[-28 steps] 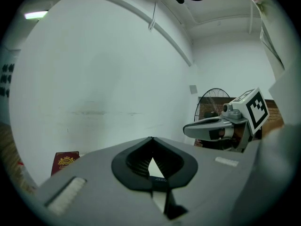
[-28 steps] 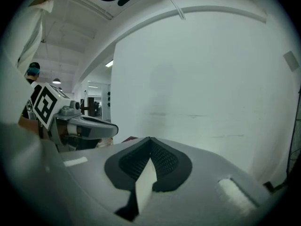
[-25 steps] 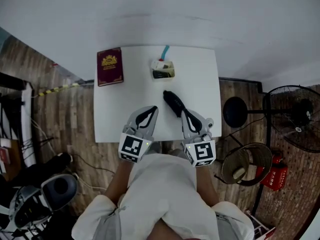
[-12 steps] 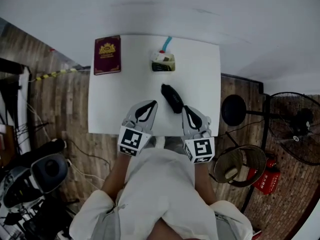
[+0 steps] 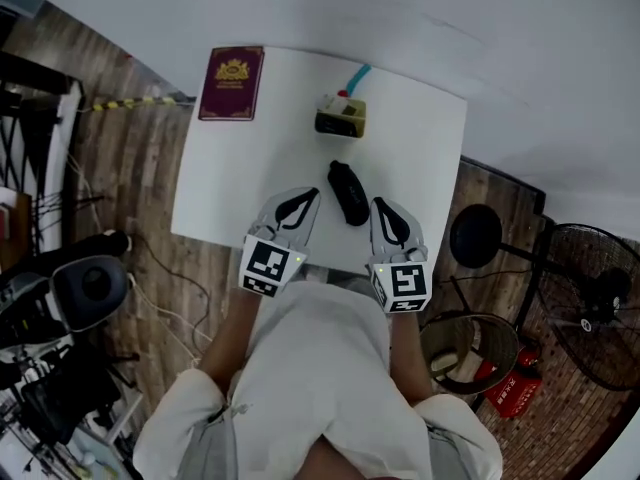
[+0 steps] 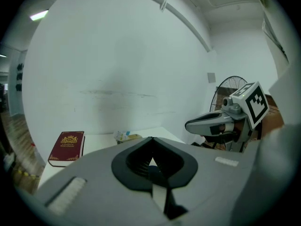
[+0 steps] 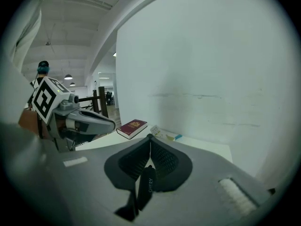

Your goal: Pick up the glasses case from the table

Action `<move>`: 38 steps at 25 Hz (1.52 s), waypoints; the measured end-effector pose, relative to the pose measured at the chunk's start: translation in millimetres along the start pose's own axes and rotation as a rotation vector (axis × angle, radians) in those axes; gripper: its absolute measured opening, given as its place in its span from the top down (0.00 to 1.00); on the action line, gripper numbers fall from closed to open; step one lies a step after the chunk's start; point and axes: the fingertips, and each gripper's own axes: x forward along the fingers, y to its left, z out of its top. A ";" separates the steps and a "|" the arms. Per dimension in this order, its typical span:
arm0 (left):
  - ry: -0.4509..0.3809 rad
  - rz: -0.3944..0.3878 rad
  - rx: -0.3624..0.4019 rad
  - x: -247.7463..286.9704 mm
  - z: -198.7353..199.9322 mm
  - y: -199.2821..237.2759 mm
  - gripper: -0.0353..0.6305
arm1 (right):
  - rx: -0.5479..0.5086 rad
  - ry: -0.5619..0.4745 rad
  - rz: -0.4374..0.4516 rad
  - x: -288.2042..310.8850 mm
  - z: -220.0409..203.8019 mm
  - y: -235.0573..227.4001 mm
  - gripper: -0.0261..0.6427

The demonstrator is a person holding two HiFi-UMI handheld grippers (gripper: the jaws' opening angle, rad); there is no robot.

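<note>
A white table [image 5: 260, 158] stands against a pale wall on a wooden floor, and everything of the task lies on it. The person stands at its near edge with a gripper in each hand.

The left gripper [image 5: 303, 200] and the right gripper [image 5: 383, 211] reach over the near edge side by side, both pointing toward the wall. In the left gripper view the jaws meet at their tips, closed on nothing. The right gripper view shows the same: its jaws are pressed together and empty.

A maroon book [image 5: 232, 83] with a gold crest lies flat at the far left corner, well apart from the grippers.

A small yellowish open box [image 5: 341, 118] sits near the far edge, about mid-table. A teal-handled item [image 5: 357, 76] sticks out of it toward the wall, and something white lies at its top; the rest of its contents are too small to name.

The black glasses case [image 5: 348, 192] lies flat just this side of the box, between the two grippers' tips and closer to the right one. Its long axis runs from the near edge toward the wall, the far end tilted slightly left. Neither gripper holds it.
</note>
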 end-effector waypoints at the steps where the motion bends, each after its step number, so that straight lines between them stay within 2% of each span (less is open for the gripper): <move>1: 0.007 0.007 -0.003 2.5 -2.5 -0.1 0.92 | -0.002 0.010 0.008 2.6 -3.8 -2.7 0.95; 21: 0.146 0.039 -0.076 34.3 -68.1 -20.4 0.92 | 0.011 0.222 0.130 37.2 -94.0 -9.3 0.89; 38: 0.228 0.023 -0.119 44.5 -111.4 -29.3 0.92 | 0.008 0.411 0.171 70.5 -168.8 7.2 0.55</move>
